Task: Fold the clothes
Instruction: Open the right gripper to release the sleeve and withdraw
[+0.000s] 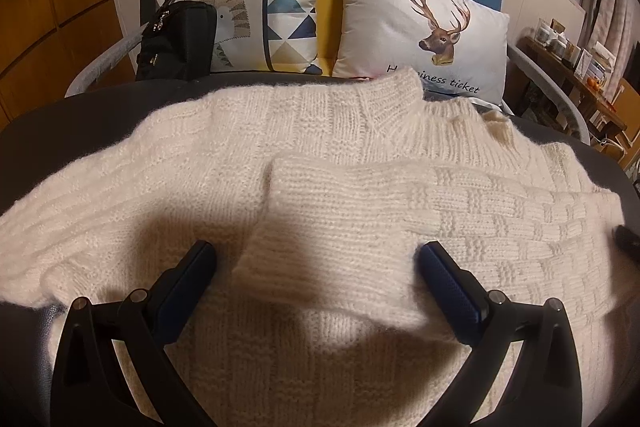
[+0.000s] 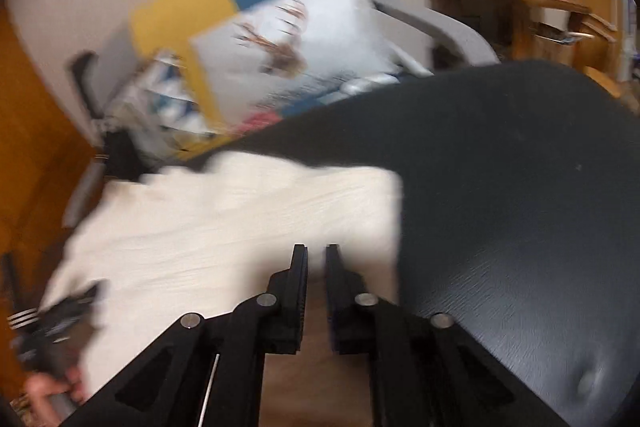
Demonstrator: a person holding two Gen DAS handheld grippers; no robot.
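Currently: cream knitted sweater (image 1: pixel 320 163) is spread on black table (image 1: pixel 60 131), 1 sleeve folded across its front | left gripper (image 1: pixel 316 259) held wide apart above that sleeve | right gripper (image 2: pixel 316 259) drawn together, nothing clamped, at sweater's edge | deer cushion (image 1: pixel 424 35) seen behind.

Warm, dim indoor light, left wrist view sharp with a soft dark shadow falling across the cream sweater (image 1: pixel 320 195), right wrist view smeared by motion blur, fisheye bending and black vignette at all corners
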